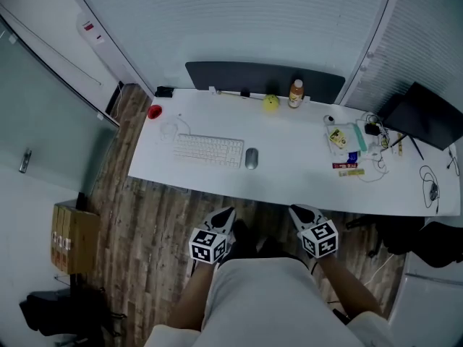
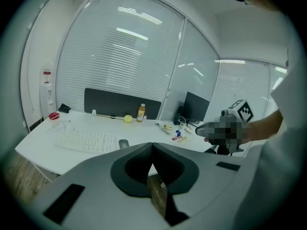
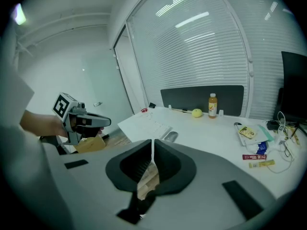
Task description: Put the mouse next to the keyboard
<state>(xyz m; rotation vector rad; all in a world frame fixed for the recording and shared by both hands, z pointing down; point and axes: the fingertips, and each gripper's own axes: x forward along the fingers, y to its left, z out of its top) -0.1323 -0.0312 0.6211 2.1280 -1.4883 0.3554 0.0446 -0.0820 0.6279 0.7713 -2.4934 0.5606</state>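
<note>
White tabletop (image 1: 289, 183): a long desk surface running across the head view, with a dark screen panel along its far edge and small clutter toward its right end.
Keyboard (image 1: 208, 150): pale, lying flat on the tabletop, left of centre.
Left claw (image 1: 228, 212): jaws pressed together with nothing between them. It is held over the wooden floor by the person's lap, short of the tabletop's near edge.
Right claw (image 1: 296, 210): jaws likewise together and empty. It sits alongside the left one, also short of the edge and well apart from the mouse.
Mouse (image 1: 251, 158): grey, resting on the tabletop just beside the keyboard's right end, with a thin gap between them.
Step in hand: judging from how things lie, the placing looks done; neither claw touches anything.
Next move: probably nothing more than keeping both claws clear of the tabletop. If the mouse needed nudging, the right claw would have to open and reach forward over the near edge.
</note>
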